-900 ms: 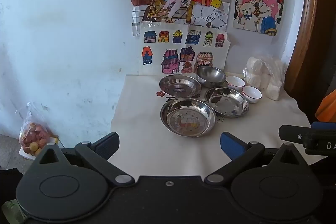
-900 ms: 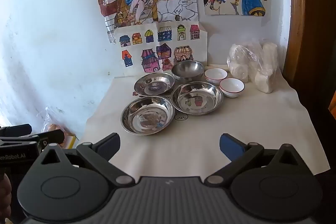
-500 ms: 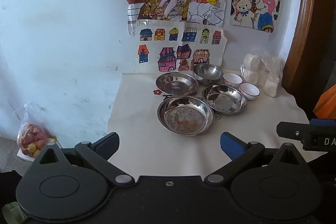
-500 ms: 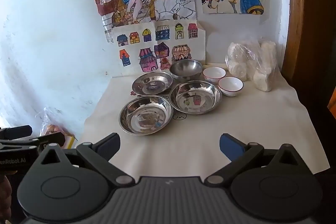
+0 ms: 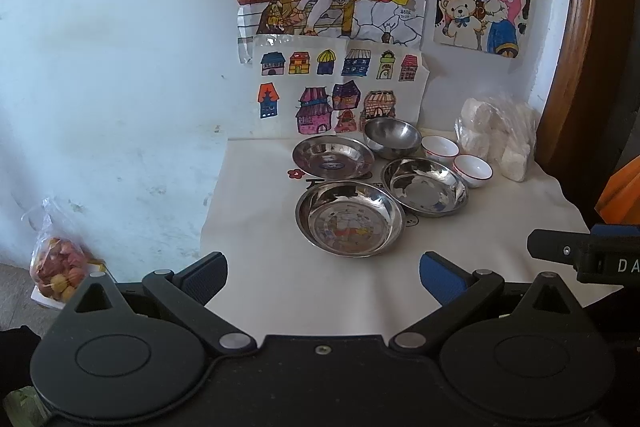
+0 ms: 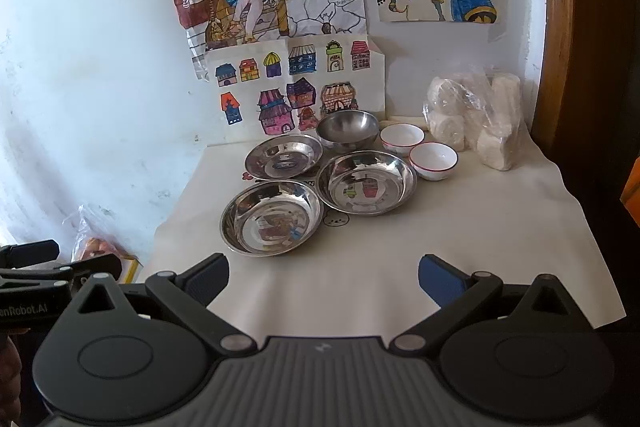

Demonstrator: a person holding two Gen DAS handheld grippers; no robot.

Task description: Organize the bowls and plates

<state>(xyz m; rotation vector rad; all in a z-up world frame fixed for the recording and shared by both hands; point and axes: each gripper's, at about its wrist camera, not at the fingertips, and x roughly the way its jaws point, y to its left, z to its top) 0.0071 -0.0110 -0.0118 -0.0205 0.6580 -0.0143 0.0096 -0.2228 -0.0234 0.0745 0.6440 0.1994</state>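
Observation:
Three steel plates lie on the white-covered table point(image 5: 280, 283): a near one point(image 5: 349, 219) point(image 6: 272, 217), a right one point(image 5: 425, 186) point(image 6: 366, 183) and a far left one point(image 5: 333, 157) point(image 6: 283, 155). A steel bowl point(image 5: 393, 138) point(image 6: 347, 129) stands behind them. Two small white red-rimmed bowls point(image 5: 439, 149) point(image 5: 473, 170) point(image 6: 401, 139) point(image 6: 433, 159) sit to its right. My left gripper point(image 5: 323, 277) and right gripper point(image 6: 323, 277) are both open and empty, held over the table's near edge, short of the plates.
A plastic bag of white blocks point(image 5: 500, 137) point(image 6: 476, 117) stands at the back right by a wooden frame point(image 5: 576, 75). Drawings hang on the wall point(image 5: 120, 67) behind. A bag of snacks point(image 5: 56, 269) lies on the floor at left.
Both grippers have drifted slightly, so the dishes sit a little higher and further left in view. The jaws have stayed open. Nothing on the table has moved.

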